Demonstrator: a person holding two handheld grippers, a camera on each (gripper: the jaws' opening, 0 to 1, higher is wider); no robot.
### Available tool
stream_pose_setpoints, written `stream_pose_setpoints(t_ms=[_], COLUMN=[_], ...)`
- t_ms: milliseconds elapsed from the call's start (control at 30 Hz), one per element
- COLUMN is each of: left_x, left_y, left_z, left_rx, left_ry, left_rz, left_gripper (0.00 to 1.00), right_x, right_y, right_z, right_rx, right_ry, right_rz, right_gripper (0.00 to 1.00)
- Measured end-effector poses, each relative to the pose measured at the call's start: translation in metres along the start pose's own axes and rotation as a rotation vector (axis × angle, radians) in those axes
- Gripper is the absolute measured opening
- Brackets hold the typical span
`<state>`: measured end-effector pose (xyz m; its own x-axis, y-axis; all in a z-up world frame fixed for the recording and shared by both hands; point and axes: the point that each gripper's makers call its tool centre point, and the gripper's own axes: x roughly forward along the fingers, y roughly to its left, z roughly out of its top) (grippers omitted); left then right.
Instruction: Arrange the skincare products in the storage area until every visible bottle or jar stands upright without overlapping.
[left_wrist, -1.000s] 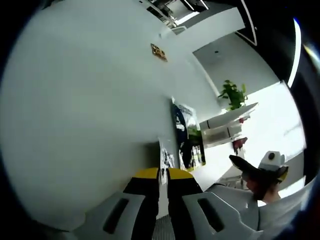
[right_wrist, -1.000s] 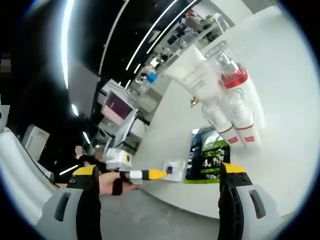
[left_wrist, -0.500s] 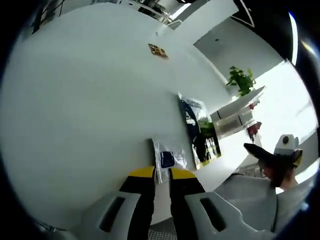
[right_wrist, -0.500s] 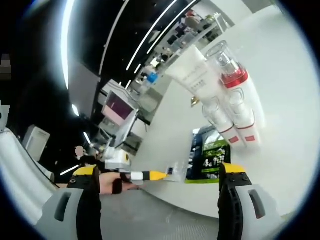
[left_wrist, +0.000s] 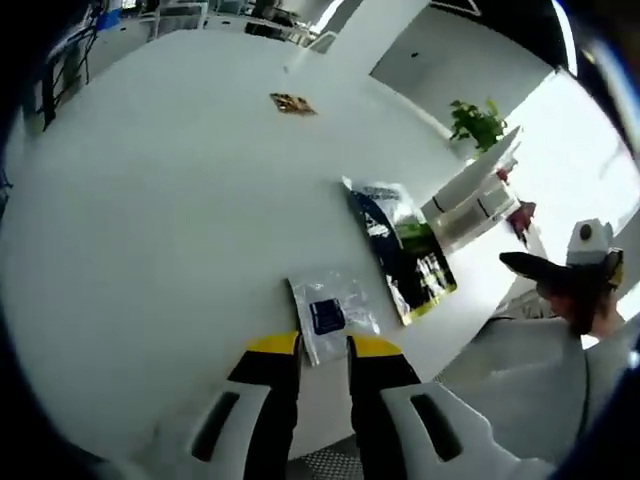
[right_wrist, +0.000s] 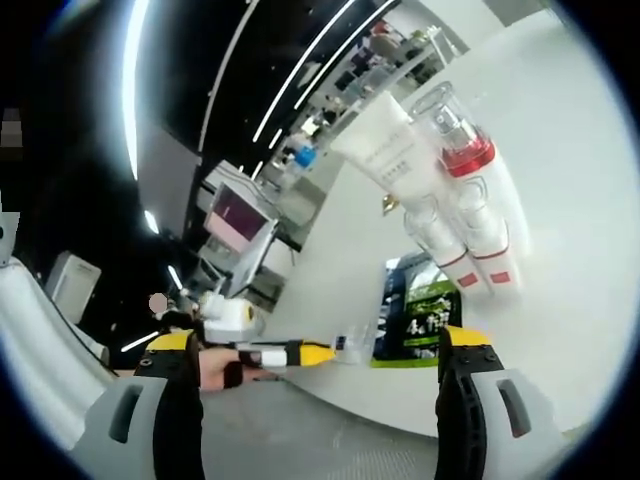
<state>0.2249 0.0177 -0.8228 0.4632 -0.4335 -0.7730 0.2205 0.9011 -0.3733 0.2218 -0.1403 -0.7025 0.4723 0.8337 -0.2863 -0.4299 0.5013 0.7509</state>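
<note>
1. Over the last second my left gripper (left_wrist: 322, 352) has been tilting down over the white table (left_wrist: 150, 230): the clear sachet (left_wrist: 332, 315) with the dark label, which was a sliver between the yellow tips, is now lying in full view just above them at the lower centre of the left gripper view. The right gripper view is not changing.
2. I am reading that as the left side lowering the sachet flat, with the bottle work not yet begun.
3. The left jaws are standing nearly together, a narrow gap between the tips. The sachet's near edge is sitting at that gap; I cannot tell whether they are pinching it.
4. The green-and-dark packet (left_wrist: 400, 255) is lying just right of the sachet, and a small gold wrapper (left_wrist: 291, 103) sits at upper centre.
5. My right gripper (right_wrist: 310, 350) is spread wide and holding nothing.
6. In the upper right of the right gripper view, the white tube (right_wrist: 385, 150), red-collared pump bottle (right_wrist: 462, 140) and two small white bottles (right_wrist: 470, 245) are bunched together, touching.
</note>
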Motion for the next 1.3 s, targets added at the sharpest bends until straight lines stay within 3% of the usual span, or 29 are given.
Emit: stream_pose_setpoints(t_ms=[100,267,367,500,567,767,833,1300], left_x=[-0.002,-0.004,-0.005,0.001,0.008,0.02,0.021,0.025], left_y=[-0.008,-0.001,0.003,-0.016,-0.02,-0.012,-0.012,-0.02], left_z=[0.001,0.009,0.025,0.033,0.027,0.019,0.023,0.024], left_rx=[0.052,0.156,0.333,0.509,0.539,0.579,0.585,0.576], left_ry=[0.008,-0.006,-0.058,-0.118,-0.098,-0.045,-0.069,-0.055], left_rz=[0.013,0.062,0.114,0.054,0.036,0.062,0.061,0.08], left_gripper=[0.15,0.16,0.19,0.26,0.3,0.25,0.26,0.28], right_x=[0.0,0.0,0.0,0.001,0.001,0.001,0.001,0.001], right_y=[0.0,0.001,0.001,0.001,0.001,0.001,0.0,-0.001], right_z=[0.0,0.0,0.0,0.0,0.0,-0.001,-0.001,0.0], right_rx=[0.001,0.001,0.002,0.003,0.003,0.003,0.005,0.008], right_ry=[-0.002,-0.003,-0.003,-0.002,0.0,0.001,0.001,-0.001], right_rz=[0.0,0.001,0.001,0.002,0.002,0.002,0.001,0.0], right_gripper=[0.98,0.98,0.98,0.98,0.98,0.98,0.98,0.98])
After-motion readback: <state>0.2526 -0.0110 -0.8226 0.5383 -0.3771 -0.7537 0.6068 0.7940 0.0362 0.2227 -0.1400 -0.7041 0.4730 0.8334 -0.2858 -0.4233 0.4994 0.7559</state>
